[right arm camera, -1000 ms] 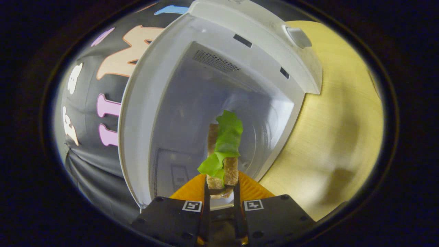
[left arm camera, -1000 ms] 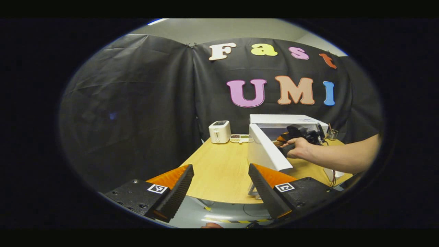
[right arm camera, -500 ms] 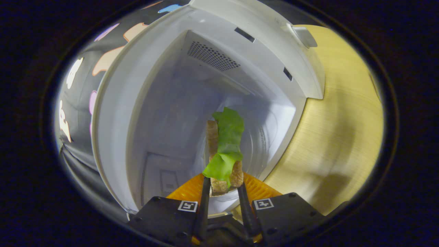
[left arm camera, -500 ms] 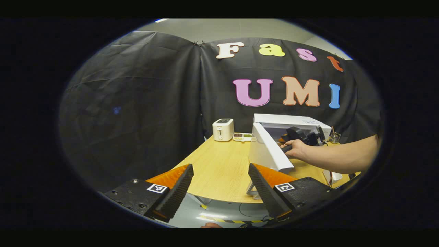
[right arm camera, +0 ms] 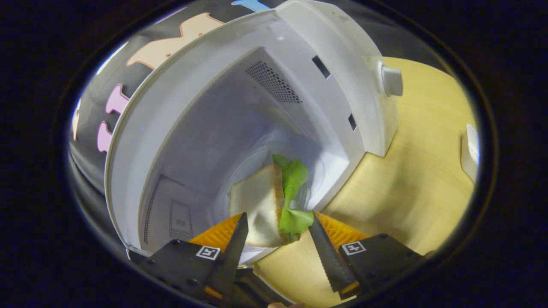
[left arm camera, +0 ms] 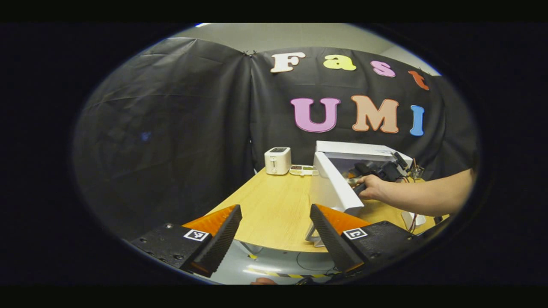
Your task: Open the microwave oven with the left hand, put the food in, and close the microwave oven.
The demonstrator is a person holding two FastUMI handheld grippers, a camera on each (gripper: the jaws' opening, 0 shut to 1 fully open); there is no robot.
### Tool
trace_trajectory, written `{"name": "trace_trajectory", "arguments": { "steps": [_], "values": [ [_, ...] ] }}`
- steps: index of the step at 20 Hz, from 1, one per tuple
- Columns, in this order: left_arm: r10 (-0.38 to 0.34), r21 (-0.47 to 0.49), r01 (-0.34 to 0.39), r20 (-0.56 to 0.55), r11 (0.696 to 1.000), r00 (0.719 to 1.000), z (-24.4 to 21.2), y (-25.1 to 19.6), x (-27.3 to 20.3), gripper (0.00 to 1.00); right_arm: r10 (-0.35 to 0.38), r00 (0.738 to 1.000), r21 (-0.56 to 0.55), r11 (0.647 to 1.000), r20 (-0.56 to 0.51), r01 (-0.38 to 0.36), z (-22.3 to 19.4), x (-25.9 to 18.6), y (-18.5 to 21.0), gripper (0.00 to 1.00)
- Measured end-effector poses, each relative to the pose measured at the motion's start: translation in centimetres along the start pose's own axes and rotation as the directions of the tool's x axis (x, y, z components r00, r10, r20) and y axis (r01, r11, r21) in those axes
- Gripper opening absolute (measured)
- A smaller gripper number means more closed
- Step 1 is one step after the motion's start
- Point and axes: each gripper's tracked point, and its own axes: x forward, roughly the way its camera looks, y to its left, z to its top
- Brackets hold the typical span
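Sandwich with lettuce lies between the spread fingers of the right gripper, both fingers apart from it, its bread tilted on the floor of the microwave oven straight ahead of the fingertips. To the right of those fingers the oven's knob stands over the wooden table. The left gripper hangs wide apart with nothing between its fingers, well short of the table edge. Ahead of its right finger the oven door stands open, a hand reaching in beside it. Farther ahead stands a toaster.
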Motion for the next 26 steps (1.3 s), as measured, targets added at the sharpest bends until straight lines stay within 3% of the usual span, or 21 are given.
{"name": "trace_trajectory", "arguments": {
  "steps": [2,3,7,10,15,19,22,26],
  "values": [
    [0.001,0.004,-0.001,0.0,1.0,1.0,-0.1,0.1,-0.2,0.98,-0.002,1.0,-0.006,1.0,-0.001,0.002,0.1,-0.1,-0.2,0.76],
    [0.006,0.008,-0.006,0.005,1.0,1.0,0.0,0.3,-0.3,0.98,0.005,1.0,-0.012,1.0,0.006,-0.005,0.4,-0.2,-0.1,0.87],
    [0.006,-0.009,-0.006,0.004,1.0,1.0,-0.1,0.5,-0.5,0.98,0.05,0.999,-0.082,0.995,0.019,-0.049,0.9,-0.9,0.0,0.87],
    [0.007,-0.017,-0.007,-0.013,1.0,1.0,-0.7,0.8,-0.3,0.98,0.118,0.992,-0.211,0.971,0.033,-0.109,1.3,-2.1,0.1,0.87],
    [0.015,0.01,-0.015,-0.008,1.0,1.0,-0.5,1.3,0.4,0.98,0.27,0.961,-0.457,0.864,0.065,-0.211,4.1,-6.3,0.1,0.87],
    [0.018,0.008,-0.018,-0.013,1.0,1.0,-0.7,1.1,1.4,0.98,0.355,0.93,-0.604,0.764,0.099,-0.227,8.5,-10.9,-0.8,0.87],
    [0.017,0.007,-0.017,-0.034,1.0,0.999,-1.3,1.1,2.1,0.96,0.44,0.889,-0.689,0.684,0.125,-0.241,11.6,-14.8,-0.9,0.87],
    [0.004,0.019,-0.003,-0.059,1.0,0.998,-1.8,0.7,3.2,0.83,0.52,0.84,-0.766,0.599,0.154,-0.231,15.1,-20.3,-0.8,0.87]
  ]
}}
